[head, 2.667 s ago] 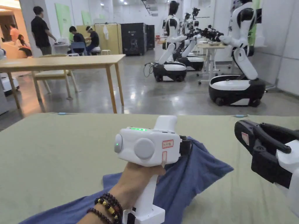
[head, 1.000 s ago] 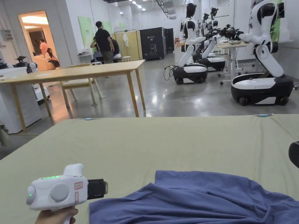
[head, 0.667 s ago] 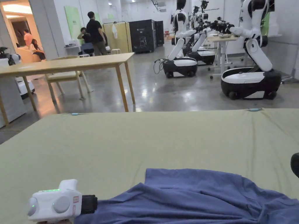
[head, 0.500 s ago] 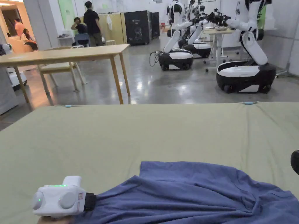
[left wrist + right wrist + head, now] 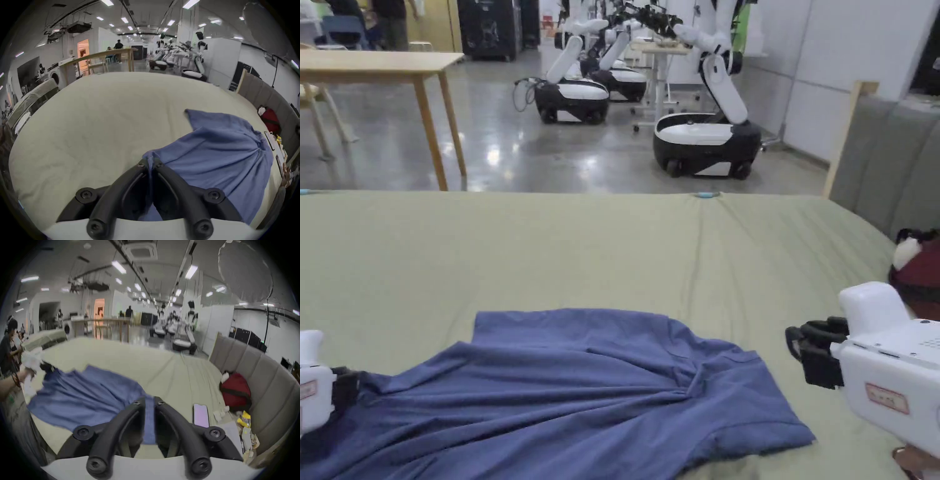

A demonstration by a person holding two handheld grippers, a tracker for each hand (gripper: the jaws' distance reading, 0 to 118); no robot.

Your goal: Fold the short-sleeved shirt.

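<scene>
The left tool (image 5: 151, 164) is clenched on a bunched edge of the shirt (image 5: 569, 394); the right tool (image 5: 149, 402), jaws nearly closed with nothing pinched, hovers near the opposite end; the shirt lies creased along the bed's (image 5: 550, 250) near edge; likely still spreading it; next, the right tool must grab that end and pull it flat.
</scene>
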